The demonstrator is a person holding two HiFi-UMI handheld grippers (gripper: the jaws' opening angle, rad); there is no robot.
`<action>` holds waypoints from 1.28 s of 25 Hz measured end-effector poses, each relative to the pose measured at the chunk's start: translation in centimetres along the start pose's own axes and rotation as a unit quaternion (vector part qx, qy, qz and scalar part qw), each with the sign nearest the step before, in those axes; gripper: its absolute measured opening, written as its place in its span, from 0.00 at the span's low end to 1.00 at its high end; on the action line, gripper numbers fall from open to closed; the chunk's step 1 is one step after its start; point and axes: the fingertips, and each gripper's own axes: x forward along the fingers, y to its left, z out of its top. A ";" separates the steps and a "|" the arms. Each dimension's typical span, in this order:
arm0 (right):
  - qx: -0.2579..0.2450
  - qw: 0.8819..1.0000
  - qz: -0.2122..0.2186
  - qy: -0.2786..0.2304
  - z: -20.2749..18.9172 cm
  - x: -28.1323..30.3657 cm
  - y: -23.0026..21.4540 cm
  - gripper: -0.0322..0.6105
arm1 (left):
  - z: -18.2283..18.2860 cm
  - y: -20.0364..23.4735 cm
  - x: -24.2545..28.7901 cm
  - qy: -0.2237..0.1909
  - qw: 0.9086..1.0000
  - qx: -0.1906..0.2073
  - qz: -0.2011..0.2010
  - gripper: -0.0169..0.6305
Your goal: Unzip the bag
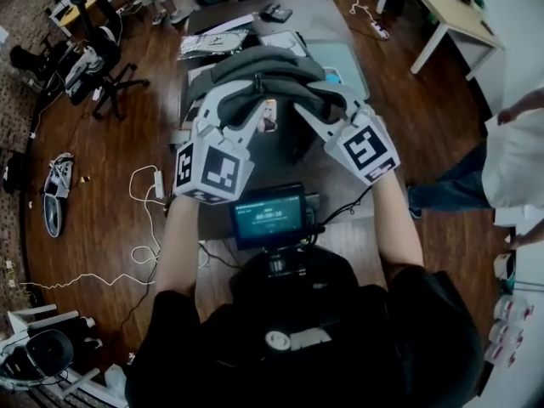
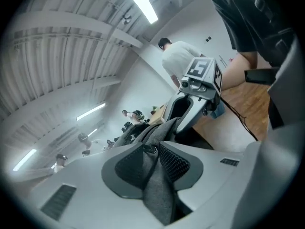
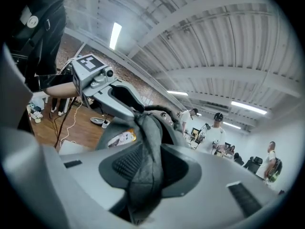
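**A:** Where is the bag sitting?

**B:** It is a grey backpack lying on the table, straight ahead of both sets of fingers. Its top fabric is being drawn up between them.

**A:** What are the fingers doing?

**B:** The left gripper is pinching a fold of the grey cloth. Its fingers are standing only as far apart as the cloth is thick. A small metal ring, possibly part of the zip, is sitting just past the fingertips. The right gripper is clamping another fold the same way, with cloth filling its narrow gap. The two grippers are facing each other across the bag's top, near but not touching.

**A:** Is anything else close by?

**B:** A small picture tag is hanging from the bag between the two sets of fingers. Several people are standing well beyond them, across the room.

**A:** Which step is under way?

**B:** It looks like taking hold and tensioning the fabric. I cannot tell whether the zip is open at all. For the next move, one set of fingers probably needs to keep bracing the cloth. The other needs to let go, find the zip pull and draw it along the track.
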 end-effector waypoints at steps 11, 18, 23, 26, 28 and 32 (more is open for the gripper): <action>-0.003 1.000 -0.003 -0.005 0.3 0.1 -0.3 0.26 | 0.4 1.9 0.6 -0.004 0.999 0.010 0.049 0.10; -0.002 1.000 0.000 -0.011 0.4 0.0 -0.3 0.26 | 0.3 2.1 0.7 -0.010 0.998 0.015 0.055 0.05; -0.001 1.000 0.000 -0.006 0.2 0.5 -0.2 0.27 | 0.1 2.5 0.4 -0.016 0.998 -0.025 0.052 0.04; 0.003 1.000 0.004 -0.010 0.1 0.2 -0.1 0.25 | 0.2 2.4 0.1 -0.035 0.994 -0.095 0.039 0.04; 0.006 1.000 0.006 -0.009 -0.1 -0.2 0.0 0.25 | 0.5 2.3 -0.2 -0.041 0.991 -0.123 0.030 0.04; 0.009 1.000 0.010 -0.010 0.3 -0.3 -0.2 0.24 | 0.8 2.8 -0.9 -0.040 0.990 -0.131 0.015 0.04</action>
